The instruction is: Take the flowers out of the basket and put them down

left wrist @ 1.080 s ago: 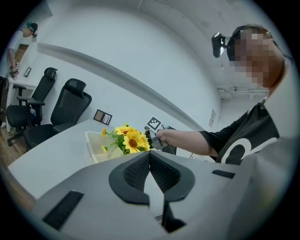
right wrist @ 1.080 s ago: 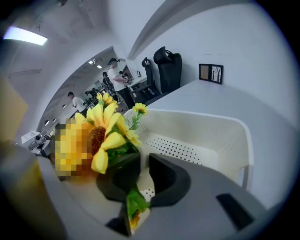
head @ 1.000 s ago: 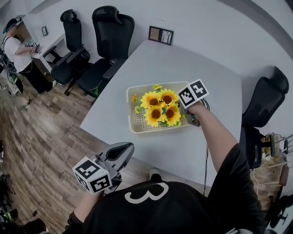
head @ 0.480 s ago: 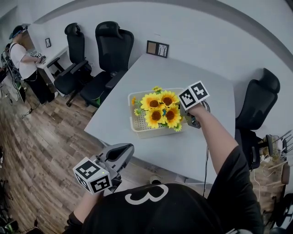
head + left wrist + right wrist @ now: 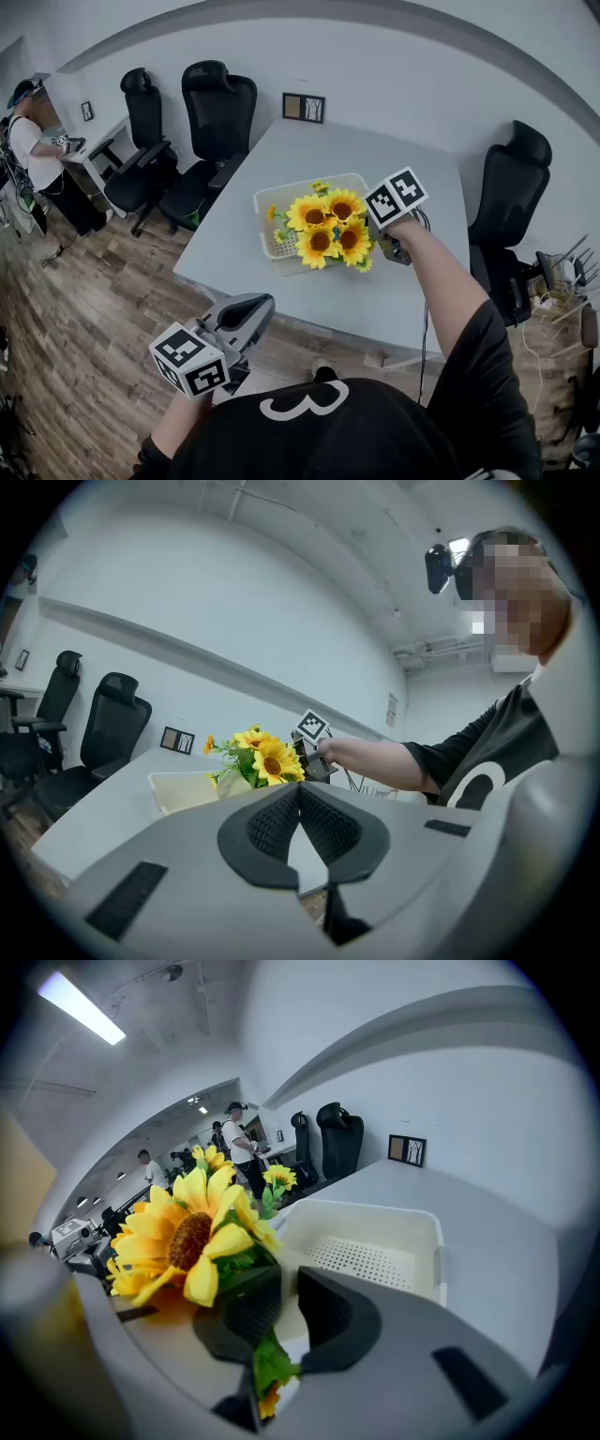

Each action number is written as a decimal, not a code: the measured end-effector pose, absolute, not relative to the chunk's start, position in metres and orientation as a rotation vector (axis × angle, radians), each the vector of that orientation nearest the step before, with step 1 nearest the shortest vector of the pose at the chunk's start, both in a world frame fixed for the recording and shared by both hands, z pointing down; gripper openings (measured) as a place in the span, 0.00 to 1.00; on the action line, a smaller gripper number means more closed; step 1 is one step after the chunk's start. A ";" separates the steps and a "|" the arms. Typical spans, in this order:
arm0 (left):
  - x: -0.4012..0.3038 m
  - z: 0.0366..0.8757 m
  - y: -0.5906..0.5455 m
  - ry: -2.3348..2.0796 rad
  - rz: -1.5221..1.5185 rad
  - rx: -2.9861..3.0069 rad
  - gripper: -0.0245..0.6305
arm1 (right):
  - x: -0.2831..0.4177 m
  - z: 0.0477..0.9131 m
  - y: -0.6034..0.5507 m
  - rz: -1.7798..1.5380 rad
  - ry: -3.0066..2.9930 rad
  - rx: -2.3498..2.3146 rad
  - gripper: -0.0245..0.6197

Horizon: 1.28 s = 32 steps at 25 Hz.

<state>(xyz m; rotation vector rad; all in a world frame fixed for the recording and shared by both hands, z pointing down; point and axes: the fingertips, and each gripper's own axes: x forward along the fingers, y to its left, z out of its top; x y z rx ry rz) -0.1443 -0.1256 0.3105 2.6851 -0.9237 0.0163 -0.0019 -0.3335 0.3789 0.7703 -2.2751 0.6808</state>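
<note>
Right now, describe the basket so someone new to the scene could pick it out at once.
Find the grey table flanked by black office chairs. Near its middle sits a shallow cream plastic basket with a perforated floor, beside the sunflower bunch held in the right claw. It is the only container on the table.

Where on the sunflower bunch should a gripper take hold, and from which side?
By the gathered green stems just under the blooms of the sunflower bunch, coming in from the side rather than from above. The wide heads cover the top and could crush, while the stems form one narrow bundle. The right gripper is shut there now.
</note>
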 end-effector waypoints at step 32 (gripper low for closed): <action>-0.010 0.329 -0.097 -0.367 0.062 2.803 0.06 | 0.215 0.404 -0.205 0.908 -2.080 1.238 0.14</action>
